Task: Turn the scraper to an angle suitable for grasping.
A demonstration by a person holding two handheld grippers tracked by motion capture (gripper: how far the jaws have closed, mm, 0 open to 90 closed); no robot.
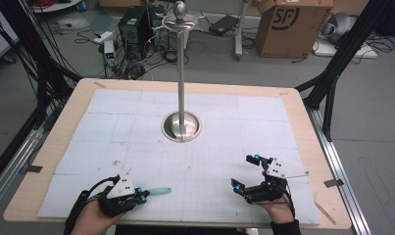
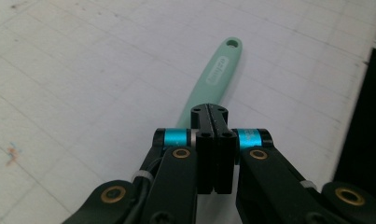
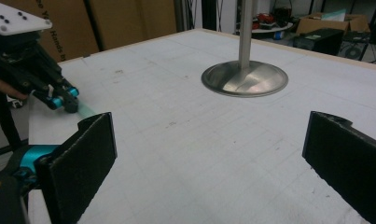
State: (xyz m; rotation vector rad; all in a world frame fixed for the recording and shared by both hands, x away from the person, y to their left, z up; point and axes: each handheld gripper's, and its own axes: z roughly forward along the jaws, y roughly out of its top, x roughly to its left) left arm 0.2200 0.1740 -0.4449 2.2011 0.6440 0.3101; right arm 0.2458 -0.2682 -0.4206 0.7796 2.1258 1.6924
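Observation:
A mint-green tool handle (image 2: 215, 73) with a hole at its far end lies low over the white mat (image 1: 136, 132). It sticks out to the right of my left gripper (image 1: 142, 195) at the near left. The left gripper's (image 2: 209, 114) jaws are pressed together over the handle's near end, which is hidden under them. At the near right, my right gripper (image 1: 245, 171) stands open, its wide-apart pads (image 3: 90, 158) holding nothing. The right gripper view looks across the mat at the left gripper (image 3: 66, 101) and the green handle (image 3: 87, 110).
A metal stand (image 1: 181, 88) with a round base (image 3: 244, 80) rises from the mat's middle, with a ball and arms at its top (image 1: 180, 20). The wooden table edge (image 1: 303, 127) frames the mat. Cardboard boxes (image 1: 293, 24), cables and computers sit on the floor beyond.

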